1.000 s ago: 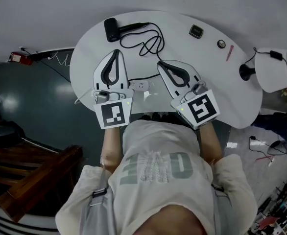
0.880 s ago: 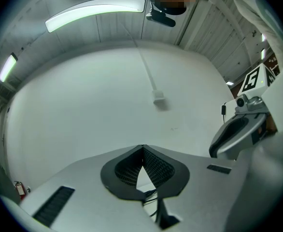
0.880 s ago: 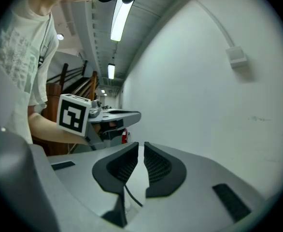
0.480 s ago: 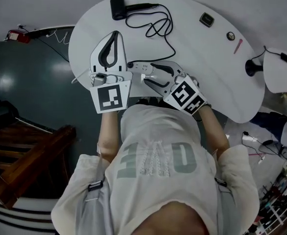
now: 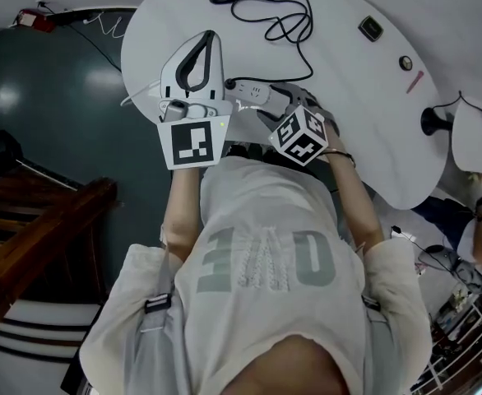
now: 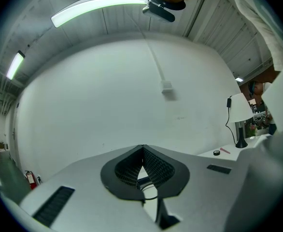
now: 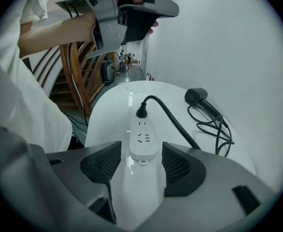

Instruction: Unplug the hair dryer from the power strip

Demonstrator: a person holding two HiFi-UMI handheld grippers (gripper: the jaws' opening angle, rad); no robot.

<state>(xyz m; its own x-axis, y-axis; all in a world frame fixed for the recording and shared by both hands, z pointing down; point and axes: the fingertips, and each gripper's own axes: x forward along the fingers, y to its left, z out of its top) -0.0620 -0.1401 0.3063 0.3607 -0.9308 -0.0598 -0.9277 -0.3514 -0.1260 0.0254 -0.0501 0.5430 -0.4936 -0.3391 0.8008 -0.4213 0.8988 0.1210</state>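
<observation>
A white rounded table (image 5: 364, 97) stands against a plain white wall. On it lies the white plastic power strip (image 7: 142, 139), with the black round plug (image 7: 142, 111) seated in its far socket. The black cable (image 7: 180, 124) loops off to the black hair dryer (image 7: 195, 96) near the table's far edge.

Our right gripper (image 7: 141, 153) is opening its jaws. The strip's near end sits between them, and the pads are not touching it. Our left gripper (image 6: 142, 150) is pressed together on nothing, above the table.

We judge the light strip could lift or skid with the plug if poorly pinned, and a sideways pull could bend the pins.

We count one strip, one plug, one cable, one dryer and two grippers.
</observation>
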